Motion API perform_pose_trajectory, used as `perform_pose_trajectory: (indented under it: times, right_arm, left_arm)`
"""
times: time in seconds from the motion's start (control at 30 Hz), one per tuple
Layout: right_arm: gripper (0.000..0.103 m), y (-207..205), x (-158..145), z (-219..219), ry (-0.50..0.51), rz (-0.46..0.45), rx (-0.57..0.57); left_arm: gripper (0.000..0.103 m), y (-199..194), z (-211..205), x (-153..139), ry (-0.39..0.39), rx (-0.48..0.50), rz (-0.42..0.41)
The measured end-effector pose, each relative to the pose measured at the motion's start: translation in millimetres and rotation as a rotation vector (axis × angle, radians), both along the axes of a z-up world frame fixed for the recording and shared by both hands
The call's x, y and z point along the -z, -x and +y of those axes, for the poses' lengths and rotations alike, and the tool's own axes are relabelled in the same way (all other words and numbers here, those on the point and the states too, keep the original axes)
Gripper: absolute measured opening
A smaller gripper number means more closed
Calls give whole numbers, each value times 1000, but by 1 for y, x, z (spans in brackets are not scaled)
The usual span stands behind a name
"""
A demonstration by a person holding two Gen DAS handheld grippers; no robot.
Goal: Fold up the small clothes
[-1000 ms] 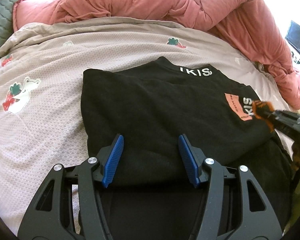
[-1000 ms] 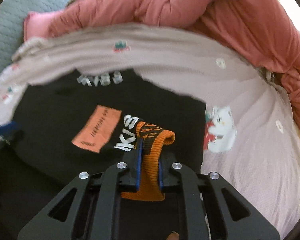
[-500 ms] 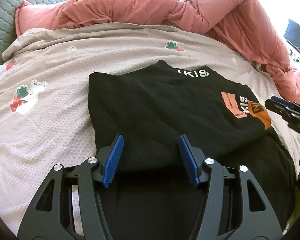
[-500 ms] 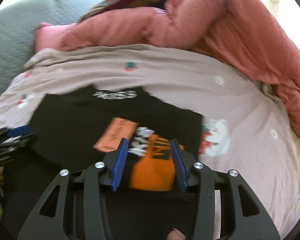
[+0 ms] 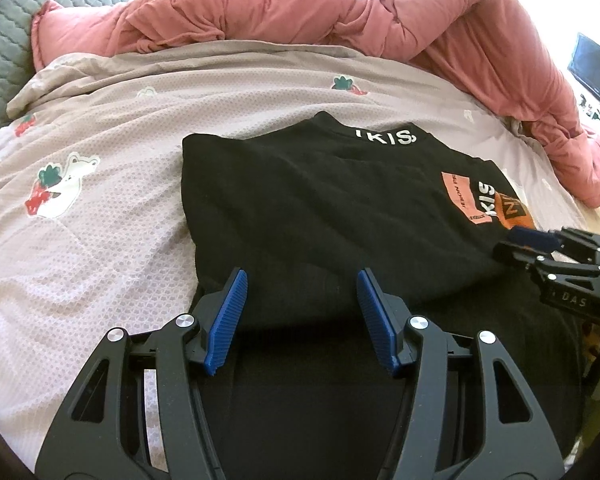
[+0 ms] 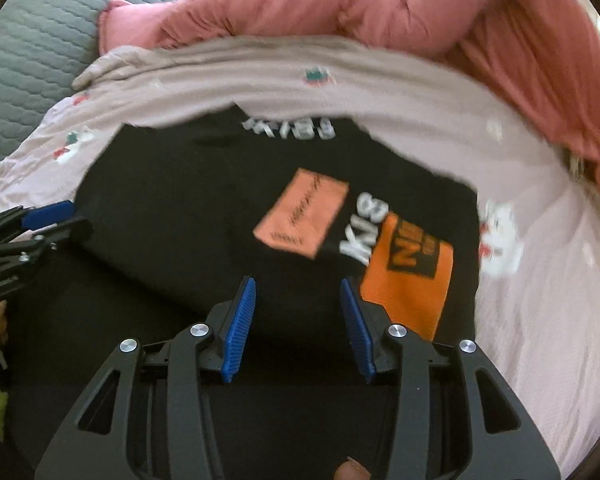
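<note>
Both jaws spread and empty, the right gripper (image 6: 298,322) hovered nearer the black sweater's (image 5: 320,216) orange cuff (image 6: 410,280), just right of it.

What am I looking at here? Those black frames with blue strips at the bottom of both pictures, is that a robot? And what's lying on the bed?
No robot here: a person holds a hand tool in each hand, each ending in a two-finger claw with a wide-angle camera looking along the fingers. One picture comes from the left claw, the other from the right claw; each also catches the other claw at its edge. The blue strips are the ribbed finger pads. On the pale printed bedsheet lies a black sweatshirt, partly folded, with its orange cuff laid flat on top. A pink quilt is bunched behind. Both claws stand open over the dark cloth and hold nothing.
</note>
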State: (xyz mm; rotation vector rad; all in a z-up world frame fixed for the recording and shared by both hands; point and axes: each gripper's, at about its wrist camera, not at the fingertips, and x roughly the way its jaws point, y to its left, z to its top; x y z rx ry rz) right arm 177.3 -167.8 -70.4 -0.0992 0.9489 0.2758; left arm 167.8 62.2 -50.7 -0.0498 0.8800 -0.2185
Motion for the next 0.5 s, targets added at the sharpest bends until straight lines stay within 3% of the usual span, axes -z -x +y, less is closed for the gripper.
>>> perform_pose_trajectory:
  times: [0.23,0.4,0.5]
  right_arm:
    - [44,4,-2,0,-5,-5,1]
    - [63,7,-9,-2,-34,-14,7]
    - [69,10,-14,-3,-48,-23,11]
  left_arm:
    - [50,6,4,-3,10,-9,-11]
    - [50,10,8,-6,24,-16,-13]
    - [55,14,10,-8,25,-27,-19]
